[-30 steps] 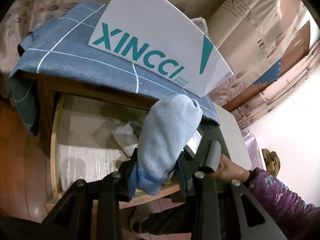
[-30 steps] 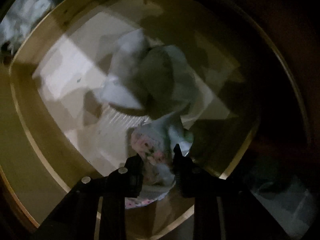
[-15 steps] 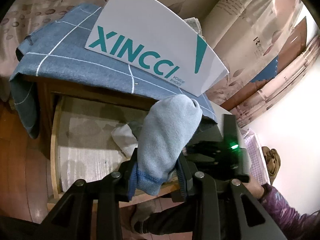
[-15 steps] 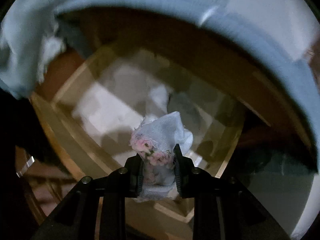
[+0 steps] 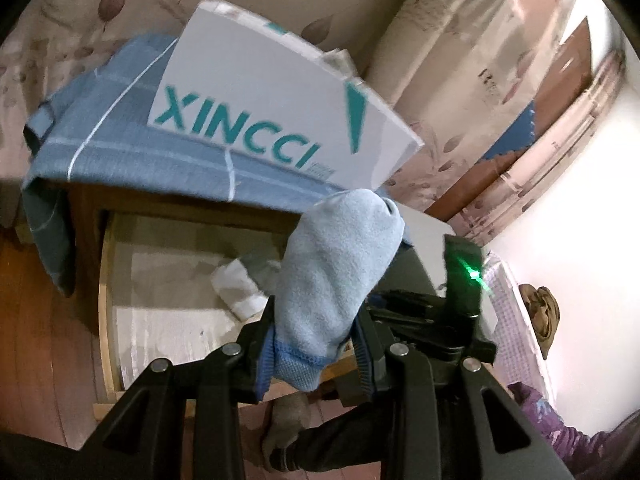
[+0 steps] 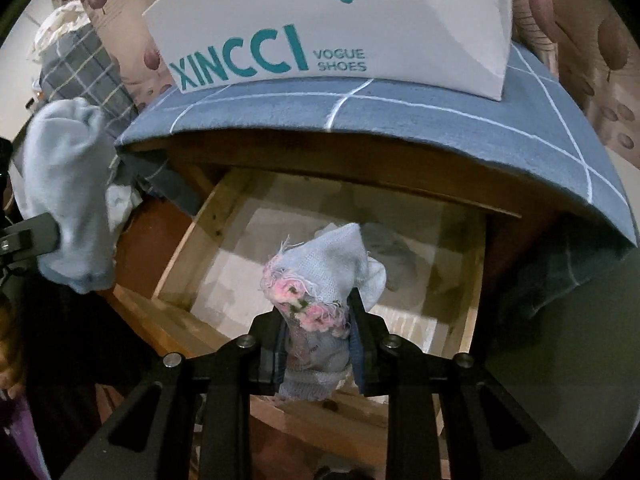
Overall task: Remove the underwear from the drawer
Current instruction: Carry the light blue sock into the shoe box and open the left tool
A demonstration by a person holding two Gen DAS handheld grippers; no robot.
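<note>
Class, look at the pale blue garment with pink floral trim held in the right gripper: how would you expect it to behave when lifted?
The floral-trimmed garment is probably floppy: it bunches between the right gripper fingers. Likely light, since a narrow pinch holds it. Its frayed threads might snag.

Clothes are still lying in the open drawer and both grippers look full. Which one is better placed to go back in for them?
Neither yet. The left gripper clamps a light blue garment and the right gripper a floral piece. After unloading, probably right: it looks straight down into the drawer.
</note>
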